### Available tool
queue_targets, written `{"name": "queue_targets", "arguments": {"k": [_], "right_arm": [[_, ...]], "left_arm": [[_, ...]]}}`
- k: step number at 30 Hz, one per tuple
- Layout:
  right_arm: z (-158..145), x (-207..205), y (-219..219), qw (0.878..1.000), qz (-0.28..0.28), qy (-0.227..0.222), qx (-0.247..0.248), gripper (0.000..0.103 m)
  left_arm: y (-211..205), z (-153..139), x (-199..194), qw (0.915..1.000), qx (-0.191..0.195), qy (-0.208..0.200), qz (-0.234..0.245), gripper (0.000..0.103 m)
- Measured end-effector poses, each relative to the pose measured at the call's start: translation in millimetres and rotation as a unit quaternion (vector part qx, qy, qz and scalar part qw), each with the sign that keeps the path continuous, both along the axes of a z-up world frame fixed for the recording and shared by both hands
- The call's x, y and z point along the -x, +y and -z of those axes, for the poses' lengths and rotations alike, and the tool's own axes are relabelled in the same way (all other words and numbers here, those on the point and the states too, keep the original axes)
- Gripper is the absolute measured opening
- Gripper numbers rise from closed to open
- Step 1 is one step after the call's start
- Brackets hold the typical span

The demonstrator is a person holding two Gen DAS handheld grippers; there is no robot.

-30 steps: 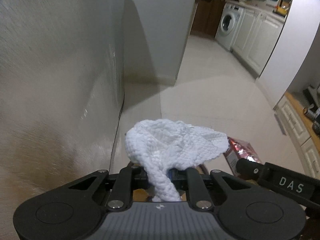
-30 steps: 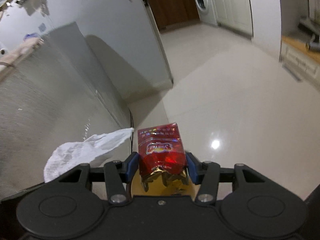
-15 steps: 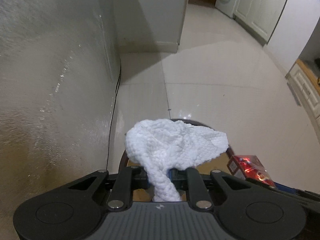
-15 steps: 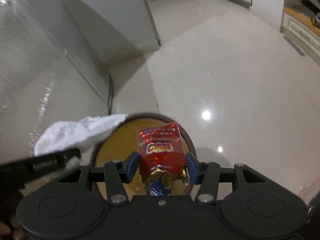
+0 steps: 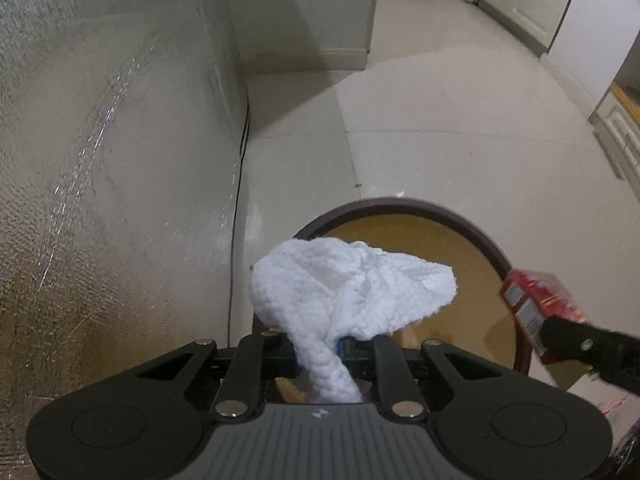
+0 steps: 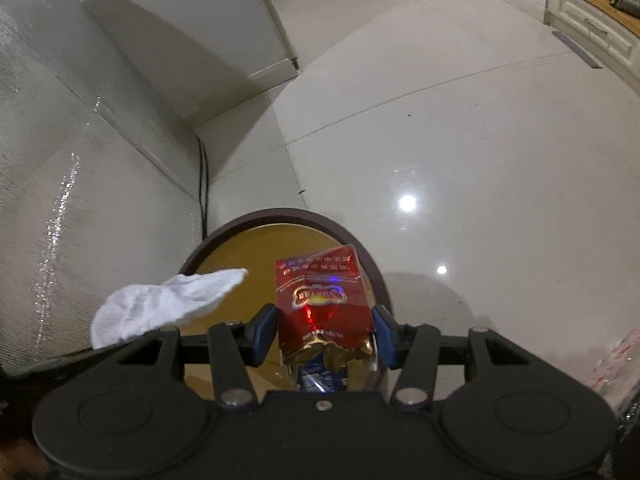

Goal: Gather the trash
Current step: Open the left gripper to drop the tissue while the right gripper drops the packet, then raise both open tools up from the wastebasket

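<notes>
I have both loads over the open bin (image 5: 404,206); my left gripper (image 5: 320,350), jaws just easing apart, has the crumpled paper towel (image 5: 344,280) between its narrow pads, soft, feather-light, likely to cling; my right gripper (image 6: 325,330), part open, clamps the red carton (image 6: 320,296) by its sides above the bin; light, crushable, glossy.
</notes>
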State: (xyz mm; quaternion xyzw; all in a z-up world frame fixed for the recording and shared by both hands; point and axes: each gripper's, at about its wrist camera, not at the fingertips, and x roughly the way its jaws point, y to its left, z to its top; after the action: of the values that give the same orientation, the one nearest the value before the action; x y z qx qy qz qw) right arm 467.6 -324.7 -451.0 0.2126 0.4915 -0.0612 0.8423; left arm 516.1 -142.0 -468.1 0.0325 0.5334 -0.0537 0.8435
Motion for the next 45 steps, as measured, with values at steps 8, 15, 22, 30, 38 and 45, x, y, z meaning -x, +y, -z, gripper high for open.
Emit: {"name": "queue_targets", "arguments": {"k": [8,15,22,30,38,45], "right_arm": [[-2,0,6,1.0,-0.016,-0.007,0.0,0.052],[4,-3,9,1.0,-0.028,0.005,0.004,0.053],[12,-11,16,0.999,-0.043,0.007,0.008,0.054],[22,-15,16,0.998,-0.039,0.032,0.023,0.088],[21,-12,15,0.997,-0.062,0.043,0.025,0.099],[17,-10,12,0.995,-0.077,0.05,0.037,0.103]], "left_arm": [[-2,-1,5,0.9999,-0.008,0.012,0.009,0.05],[-4,5,8,0.9984,-0.009,0.052,0.02,0.057],[-3,8,12,0.9976,-0.018,0.062,0.025,0.079],[-1,12,11,0.9965,-0.014,0.078,0.024,0.099],[-6,10,10,0.9965,-0.015,0.079,0.023,0.103],[-9,4,14,0.9964,-0.016,0.079,0.027,0.103]]}}
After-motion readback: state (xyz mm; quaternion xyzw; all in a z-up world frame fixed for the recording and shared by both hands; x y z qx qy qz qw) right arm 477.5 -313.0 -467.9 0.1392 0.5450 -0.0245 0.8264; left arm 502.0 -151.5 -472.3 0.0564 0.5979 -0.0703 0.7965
